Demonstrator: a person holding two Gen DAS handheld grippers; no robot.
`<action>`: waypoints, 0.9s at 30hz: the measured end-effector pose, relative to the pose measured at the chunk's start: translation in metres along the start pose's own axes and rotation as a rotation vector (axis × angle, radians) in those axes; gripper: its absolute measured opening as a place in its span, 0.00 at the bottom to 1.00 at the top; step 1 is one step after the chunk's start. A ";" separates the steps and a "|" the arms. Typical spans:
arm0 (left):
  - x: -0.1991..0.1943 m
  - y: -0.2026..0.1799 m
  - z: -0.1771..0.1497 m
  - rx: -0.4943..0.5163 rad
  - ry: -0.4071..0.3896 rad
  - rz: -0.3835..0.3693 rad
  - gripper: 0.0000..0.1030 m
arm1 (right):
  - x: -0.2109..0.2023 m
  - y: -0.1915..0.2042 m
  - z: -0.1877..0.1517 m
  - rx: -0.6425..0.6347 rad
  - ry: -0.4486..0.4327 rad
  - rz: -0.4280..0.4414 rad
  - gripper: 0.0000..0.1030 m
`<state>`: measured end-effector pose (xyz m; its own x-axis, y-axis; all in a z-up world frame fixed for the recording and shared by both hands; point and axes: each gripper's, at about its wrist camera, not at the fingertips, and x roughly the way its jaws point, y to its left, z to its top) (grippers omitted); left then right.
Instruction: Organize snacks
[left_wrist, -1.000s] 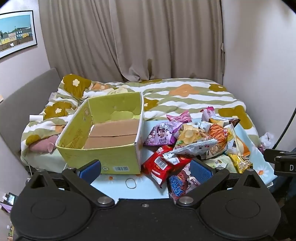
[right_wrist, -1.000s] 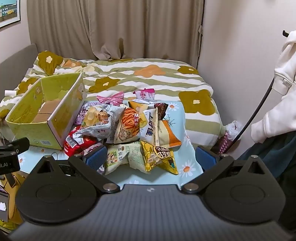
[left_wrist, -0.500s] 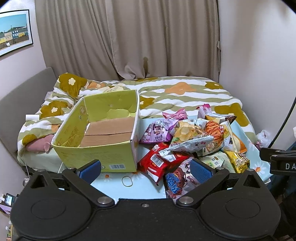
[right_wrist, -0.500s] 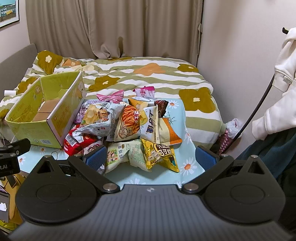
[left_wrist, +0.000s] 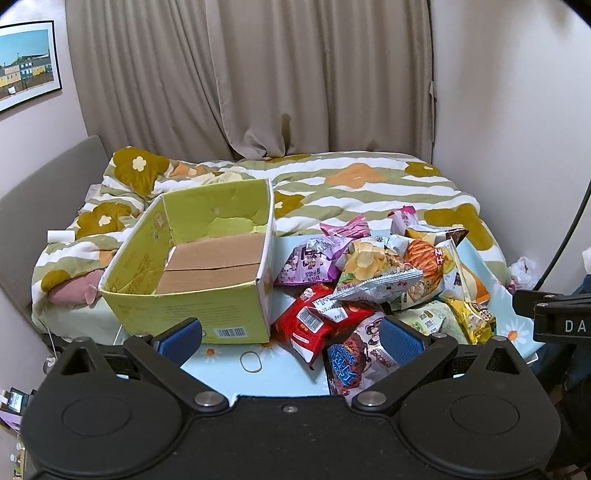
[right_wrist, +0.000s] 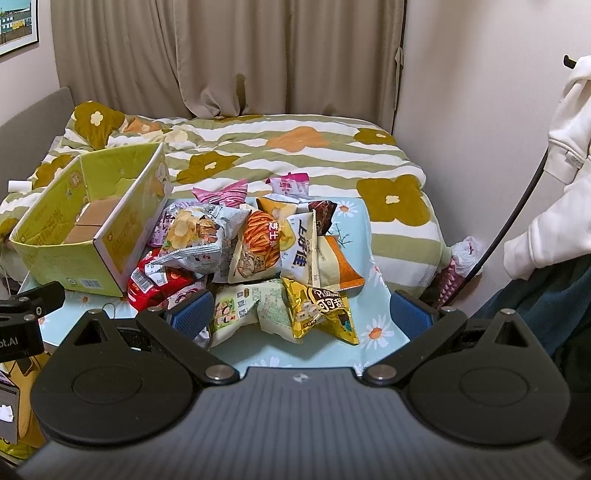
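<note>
1. We've got the left gripper (left_wrist: 290, 338) and right gripper (right_wrist: 301, 314) both spread wide, holding nothing.
2. Snack pile (right_wrist: 258, 251) sits on the table (right_wrist: 376, 295), touching the green box (left_wrist: 192, 273).

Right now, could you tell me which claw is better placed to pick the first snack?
Probably the left claw: open, beside the red packet and the empty box. The right claw, also open, faces the pile's far side.

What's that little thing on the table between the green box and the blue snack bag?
A rubber band lies on the bare tablecloth between the green box and the blue snack bag, seen in the left wrist view.
</note>
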<state>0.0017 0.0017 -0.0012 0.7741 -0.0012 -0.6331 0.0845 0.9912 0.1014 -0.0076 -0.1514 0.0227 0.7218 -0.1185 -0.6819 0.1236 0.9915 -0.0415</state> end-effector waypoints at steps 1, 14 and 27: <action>0.000 0.000 0.000 0.001 -0.001 0.000 1.00 | -0.001 0.000 0.001 -0.001 -0.001 0.001 1.00; -0.003 0.001 0.000 0.013 -0.008 0.000 1.00 | -0.003 0.007 0.006 -0.009 -0.012 0.006 1.00; -0.002 0.001 0.001 0.018 -0.004 -0.013 1.00 | -0.004 0.008 0.005 -0.007 -0.013 0.002 1.00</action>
<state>0.0005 0.0026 0.0013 0.7756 -0.0146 -0.6310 0.1056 0.9887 0.1069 -0.0060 -0.1436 0.0285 0.7305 -0.1170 -0.6728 0.1172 0.9921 -0.0453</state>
